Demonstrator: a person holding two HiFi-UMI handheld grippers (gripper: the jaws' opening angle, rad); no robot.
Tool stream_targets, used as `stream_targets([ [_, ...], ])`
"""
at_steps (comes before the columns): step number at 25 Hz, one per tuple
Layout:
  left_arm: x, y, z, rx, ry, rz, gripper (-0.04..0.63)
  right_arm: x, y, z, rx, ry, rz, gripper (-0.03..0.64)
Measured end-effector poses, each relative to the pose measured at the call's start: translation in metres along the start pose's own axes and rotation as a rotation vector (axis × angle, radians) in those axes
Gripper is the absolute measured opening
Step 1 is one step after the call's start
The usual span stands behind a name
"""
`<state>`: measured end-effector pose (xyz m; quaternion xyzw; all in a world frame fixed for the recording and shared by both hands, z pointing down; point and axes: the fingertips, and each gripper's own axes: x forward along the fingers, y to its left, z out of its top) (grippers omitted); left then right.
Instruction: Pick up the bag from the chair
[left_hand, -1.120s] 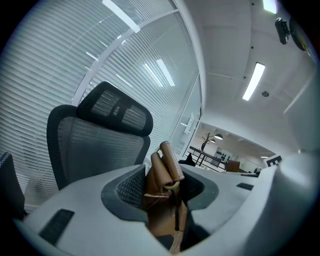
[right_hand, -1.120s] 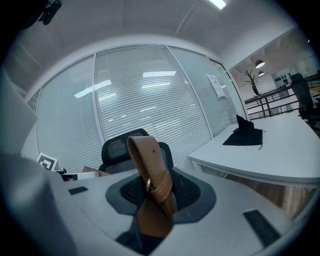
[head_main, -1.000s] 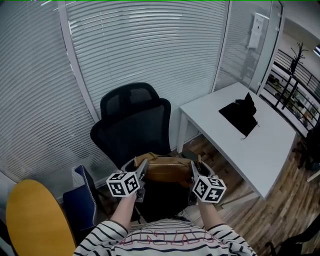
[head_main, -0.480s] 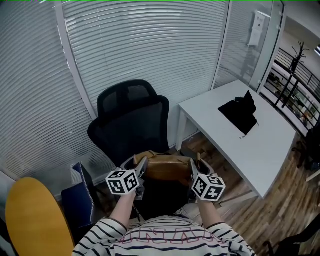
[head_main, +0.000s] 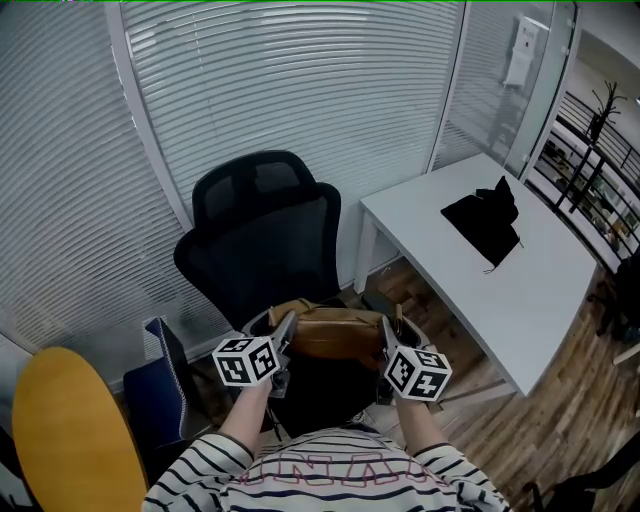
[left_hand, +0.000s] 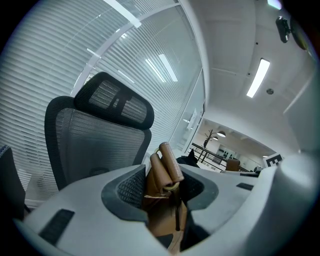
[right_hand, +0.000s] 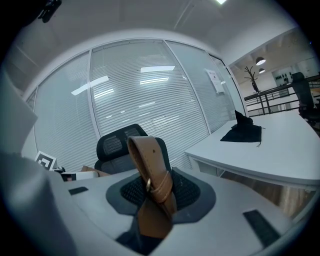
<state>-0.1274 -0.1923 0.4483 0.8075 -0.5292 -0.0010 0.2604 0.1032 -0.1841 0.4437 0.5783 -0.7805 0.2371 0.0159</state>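
Observation:
A tan leather bag (head_main: 335, 336) hangs between my two grippers, just in front of the black mesh office chair (head_main: 262, 245) and above its seat. My left gripper (head_main: 284, 336) is shut on the bag's left handle (left_hand: 165, 167), whose two rolled brown straps stick up between the jaws. At the bag's other end my right gripper (head_main: 387, 338) is shut on a buckled brown strap (right_hand: 152, 177). The bag's lower part is hidden behind the grippers and my arms.
A white desk (head_main: 480, 262) stands to the right with a black cloth (head_main: 487, 222) on it. Slatted blinds (head_main: 300, 90) close off the wall behind the chair. A yellow round surface (head_main: 70, 430) and a dark blue bag (head_main: 160, 400) sit at lower left.
The view has shifted a little; the chair sits slightly lower and left in frame. Both grippers and the bag stay in nearly the same place.

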Motion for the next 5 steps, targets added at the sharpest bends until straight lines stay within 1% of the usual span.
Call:
stream_targets([
  [5,0.0082,0.0006,-0.0062,-0.007,0.015,0.011,0.19,0.0065,-0.0081,-0.003,-0.004,0.02,0.0,0.14],
])
